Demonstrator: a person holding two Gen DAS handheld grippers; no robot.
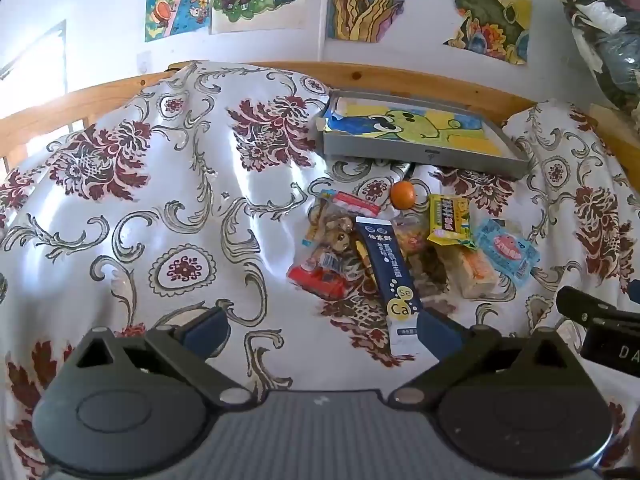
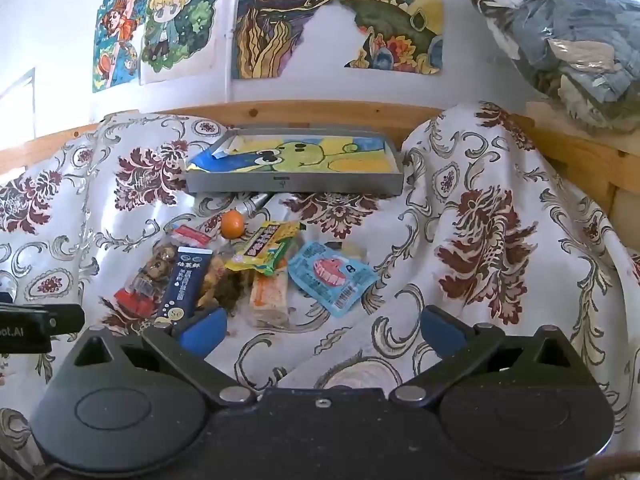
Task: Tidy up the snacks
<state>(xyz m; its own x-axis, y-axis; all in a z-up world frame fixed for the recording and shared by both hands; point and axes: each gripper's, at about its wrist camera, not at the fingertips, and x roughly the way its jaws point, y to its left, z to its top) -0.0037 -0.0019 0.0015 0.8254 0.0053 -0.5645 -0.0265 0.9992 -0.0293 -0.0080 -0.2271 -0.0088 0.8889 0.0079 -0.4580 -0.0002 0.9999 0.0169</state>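
Lying in a loose pile on the floral cloth (image 2: 480, 208): snack packets, incl. a navy sachet (image 1: 394, 276), yellow pack (image 2: 268, 248), blue pack (image 2: 332, 276) and small orange (image 2: 232, 224). Grey tray (image 2: 296, 184) sits just behind. Left gripper (image 1: 320, 330) and right gripper (image 2: 320, 330) both spread wide, empty; left's right pad looks to overlap the sachet, contact unclear.

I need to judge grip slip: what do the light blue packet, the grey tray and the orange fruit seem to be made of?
Light blue packet: looks like glossy plastic film, with crimped edges and sheen. Grey tray: seems matte painted metal or stiff board; the pictures leave it open. Orange fruit: natural peel, smooth, slightly shiny.
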